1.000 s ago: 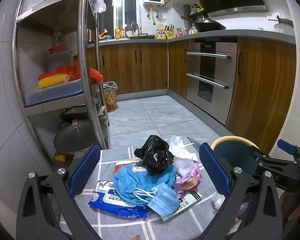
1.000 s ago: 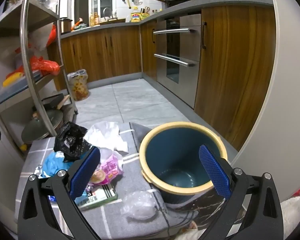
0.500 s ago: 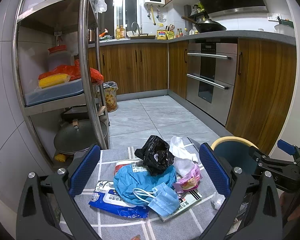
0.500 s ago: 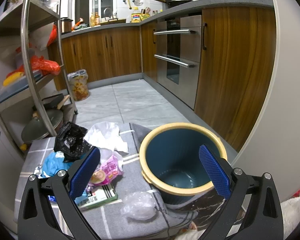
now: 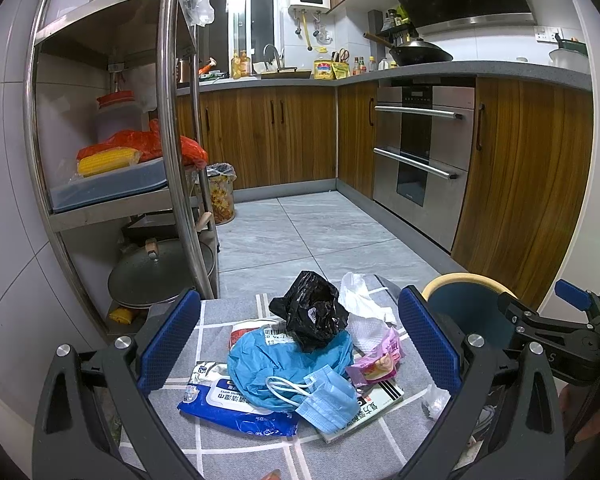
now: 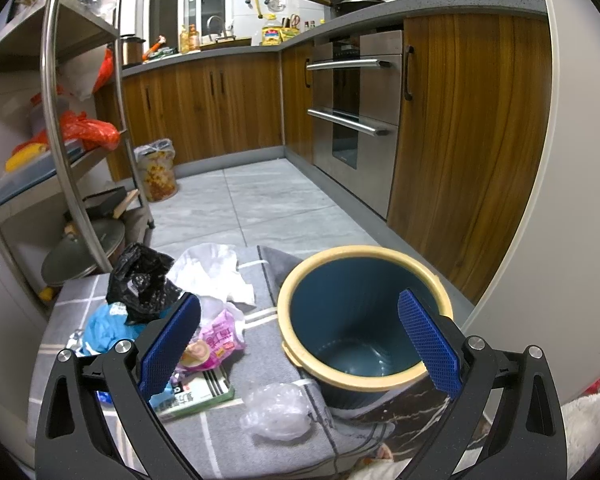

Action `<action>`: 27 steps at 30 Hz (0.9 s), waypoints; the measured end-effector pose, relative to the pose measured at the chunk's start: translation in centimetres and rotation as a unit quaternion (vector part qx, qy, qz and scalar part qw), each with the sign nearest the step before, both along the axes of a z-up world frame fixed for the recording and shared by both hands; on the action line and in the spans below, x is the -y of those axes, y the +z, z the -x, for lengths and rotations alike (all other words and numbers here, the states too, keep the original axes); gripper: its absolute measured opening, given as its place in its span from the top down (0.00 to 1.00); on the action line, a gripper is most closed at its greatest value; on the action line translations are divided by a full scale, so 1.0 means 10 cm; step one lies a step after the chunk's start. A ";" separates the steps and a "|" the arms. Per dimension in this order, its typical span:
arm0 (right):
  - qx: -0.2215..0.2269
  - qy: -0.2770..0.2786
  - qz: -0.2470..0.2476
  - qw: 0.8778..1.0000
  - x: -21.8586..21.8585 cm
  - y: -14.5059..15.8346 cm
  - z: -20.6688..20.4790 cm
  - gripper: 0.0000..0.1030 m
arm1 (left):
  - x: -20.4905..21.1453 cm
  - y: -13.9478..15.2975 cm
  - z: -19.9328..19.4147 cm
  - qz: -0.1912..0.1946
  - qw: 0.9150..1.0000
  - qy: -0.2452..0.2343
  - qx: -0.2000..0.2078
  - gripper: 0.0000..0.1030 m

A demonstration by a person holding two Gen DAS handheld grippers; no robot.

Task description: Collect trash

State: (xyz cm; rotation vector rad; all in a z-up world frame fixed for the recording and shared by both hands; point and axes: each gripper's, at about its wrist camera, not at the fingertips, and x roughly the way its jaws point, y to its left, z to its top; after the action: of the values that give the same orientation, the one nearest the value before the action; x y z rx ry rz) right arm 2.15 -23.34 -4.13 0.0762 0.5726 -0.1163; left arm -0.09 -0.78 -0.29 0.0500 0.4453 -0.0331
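Observation:
A pile of trash lies on a grey checked cloth (image 5: 228,448): a black plastic bag (image 5: 310,314), a blue bag (image 5: 288,364), a blue face mask (image 5: 326,394), a wet-wipes pack (image 5: 232,400), a pink wrapper (image 5: 376,364), white tissue (image 5: 364,308) and a flat box (image 5: 374,402). A blue bin with a yellow rim (image 6: 360,316) stands to the right, empty. A clear crumpled plastic (image 6: 276,412) lies before it. My left gripper (image 5: 300,344) is open above the pile. My right gripper (image 6: 300,340) is open, its right finger over the bin.
A steel shelf rack (image 5: 172,160) with pots and food stands at the left. A small lined waste bin (image 5: 220,196) sits on the tiled floor. Wooden cabinets and an oven (image 5: 420,160) run along the back and right.
Both grippers have barely shifted; the views stay almost the same. Nothing was taken hold of.

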 end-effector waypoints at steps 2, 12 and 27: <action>0.000 0.000 0.000 1.000 0.01 0.01 0.00 0.04 | 0.00 0.00 0.00 0.000 1.000 0.000 0.000 0.05; 0.000 0.000 0.001 1.000 0.00 0.00 -0.01 0.05 | -0.01 0.00 0.00 0.001 1.000 0.001 0.000 0.05; -0.001 0.001 0.001 1.000 -0.01 -0.01 -0.01 0.04 | -0.01 -0.02 -0.01 -0.004 1.000 -0.004 -0.002 0.05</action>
State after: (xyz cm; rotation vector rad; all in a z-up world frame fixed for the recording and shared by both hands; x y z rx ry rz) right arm 2.22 -23.22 -4.20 0.0730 0.5745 -0.1160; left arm 0.00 -0.69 -0.46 0.0605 0.4500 -0.0399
